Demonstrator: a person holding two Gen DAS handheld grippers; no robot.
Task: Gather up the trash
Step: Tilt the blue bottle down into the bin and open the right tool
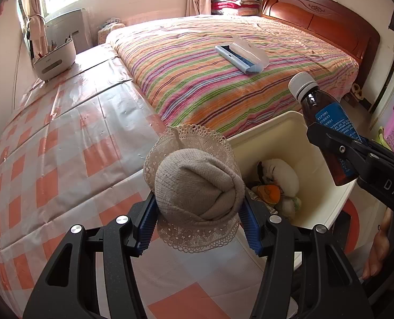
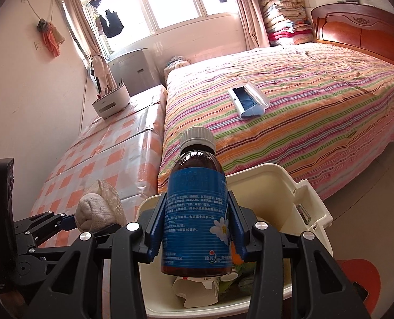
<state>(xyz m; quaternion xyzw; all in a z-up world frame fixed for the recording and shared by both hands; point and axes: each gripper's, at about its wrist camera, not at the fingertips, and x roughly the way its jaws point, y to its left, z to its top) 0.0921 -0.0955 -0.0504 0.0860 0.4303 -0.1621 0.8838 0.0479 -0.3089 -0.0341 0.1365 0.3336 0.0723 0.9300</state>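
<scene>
The left gripper (image 1: 198, 228) fills the bottom centre of the left wrist view, its 2 blue-padded jaws clamped on a rolled beige sock (image 1: 197, 186) with a lace cuff. The sock sits at the middle of that frame, over the near left corner of a cream trash bin (image 1: 298, 125) and the edge of the checked cloth. In the right wrist view the same gripper (image 2: 72, 222) comes in from the lower left, with the sock (image 2: 96, 212) just left of the bin's rim.

The right gripper (image 2: 197, 228) stands at the bottom centre of the right wrist view, its jaws pressed on both sides of a brown bottle (image 2: 195, 212) with a blue label and a grey cap. The bottle stands upright in the frame, directly over the open bin (image 2: 274, 186). From the left wrist view the bottle (image 1: 322, 122) leans in at the right edge, held over the bin's right rim by the right gripper (image 1: 338, 146).

Inside the bin lie white, orange and green scraps (image 1: 276, 183) and a crumpled white carton (image 2: 197, 289).

Behind the bin, a striped bed (image 1: 223, 79) fills the upper middle of both frames, with a pale blue case (image 1: 242, 54) lying open on it. A checked orange and white cloth (image 1: 50, 146) covers the surface at left, and a white caddy (image 1: 54, 58) stands at its far end, upper left.
</scene>
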